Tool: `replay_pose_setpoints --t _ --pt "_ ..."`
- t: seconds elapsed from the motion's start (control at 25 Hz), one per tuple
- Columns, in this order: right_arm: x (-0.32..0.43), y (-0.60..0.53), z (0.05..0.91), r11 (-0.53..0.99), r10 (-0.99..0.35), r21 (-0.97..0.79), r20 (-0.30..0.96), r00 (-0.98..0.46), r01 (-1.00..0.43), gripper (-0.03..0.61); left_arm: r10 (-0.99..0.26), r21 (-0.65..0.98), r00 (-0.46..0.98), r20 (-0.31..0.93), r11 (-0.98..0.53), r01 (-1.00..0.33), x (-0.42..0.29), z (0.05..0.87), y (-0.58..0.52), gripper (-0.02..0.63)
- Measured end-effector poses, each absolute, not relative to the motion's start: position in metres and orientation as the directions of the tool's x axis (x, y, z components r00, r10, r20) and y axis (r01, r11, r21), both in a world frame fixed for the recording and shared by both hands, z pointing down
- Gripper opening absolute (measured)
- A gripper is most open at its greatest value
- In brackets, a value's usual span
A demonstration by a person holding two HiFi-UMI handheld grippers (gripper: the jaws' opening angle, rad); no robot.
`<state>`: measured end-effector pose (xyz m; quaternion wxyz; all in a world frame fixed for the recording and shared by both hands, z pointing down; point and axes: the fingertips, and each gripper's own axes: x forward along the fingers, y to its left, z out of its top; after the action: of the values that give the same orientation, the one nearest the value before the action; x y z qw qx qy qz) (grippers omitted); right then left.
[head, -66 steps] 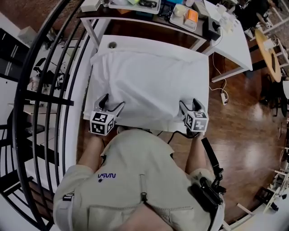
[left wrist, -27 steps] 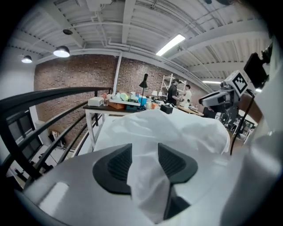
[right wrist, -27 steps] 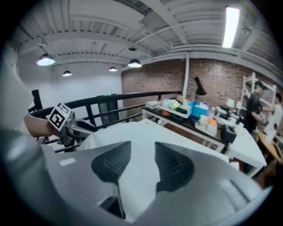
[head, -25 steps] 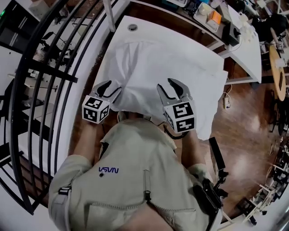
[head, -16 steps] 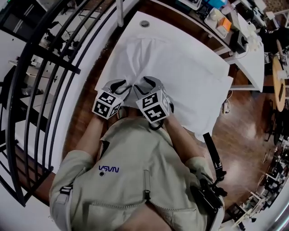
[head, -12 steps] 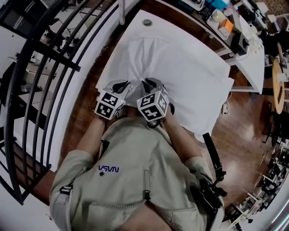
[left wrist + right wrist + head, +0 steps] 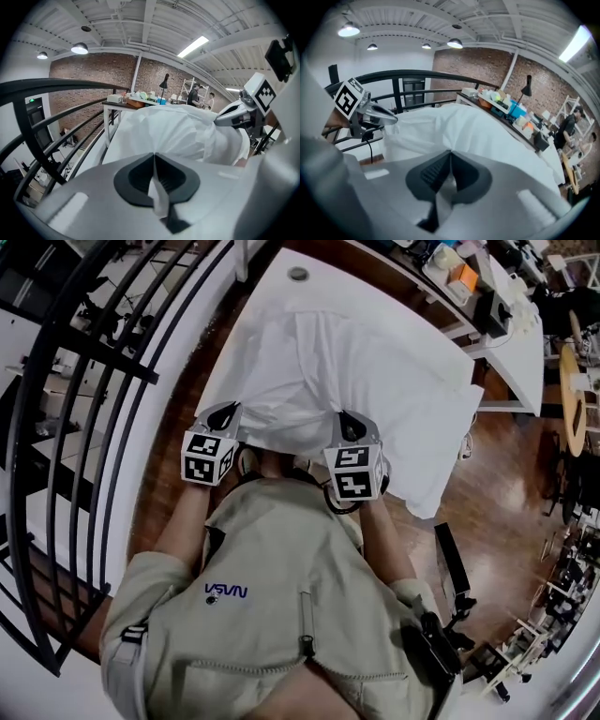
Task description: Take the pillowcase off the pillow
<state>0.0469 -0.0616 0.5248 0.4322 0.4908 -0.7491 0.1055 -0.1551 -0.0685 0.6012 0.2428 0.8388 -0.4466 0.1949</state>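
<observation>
The pillow in its white pillowcase [image 7: 347,362] lies on the white table [image 7: 270,294], creased toward the near edge. My left gripper [image 7: 222,418] is shut on the pillowcase's near left edge, and a strip of white cloth [image 7: 157,187] shows between its jaws [image 7: 153,155]. My right gripper [image 7: 349,420] is shut on the near edge further right, also with cloth [image 7: 440,197] pinched in its jaws [image 7: 450,153]. Both pairs of jaws have just been closing on the fabric. Each gripper shows in the other's view: the right gripper [image 7: 234,115] and the left gripper [image 7: 377,115].
A black curved railing [image 7: 94,362] runs along the left of the table. Another white table [image 7: 511,329] with bins and small items stands at the back right. Wooden floor [image 7: 506,484] lies to the right. The person's torso is against the table's near edge.
Half a second ago the two grippers stood close together at the pillow's near middle with jaws partly open. Now they are apart along the near edge, lower, and shut on the cloth.
</observation>
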Motion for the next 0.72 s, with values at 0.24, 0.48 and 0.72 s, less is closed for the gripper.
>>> replay_pose_setpoints --t 0.24,0.48,0.72 --pt "0.045 -0.052 0.546 0.481 -0.633 0.281 0.767 -0.108 -0.831 0.008 -0.625 0.287 0.528 0.575 -0.45 -0.845 -0.156 0.63 -0.062 0.008" --pt "0.043 -0.054 0.519 0.463 -0.693 0.262 0.703 -0.161 -0.847 0.052 -0.662 0.288 0.583 0.471 -0.51 -0.811 -0.146 0.589 -0.065 0.024" --pt "0.008 -0.042 0.496 0.568 -0.69 0.164 0.629 -0.358 -0.806 0.099 -0.667 0.316 0.615 0.42 -0.528 -0.788 -0.128 0.552 -0.044 0.134"
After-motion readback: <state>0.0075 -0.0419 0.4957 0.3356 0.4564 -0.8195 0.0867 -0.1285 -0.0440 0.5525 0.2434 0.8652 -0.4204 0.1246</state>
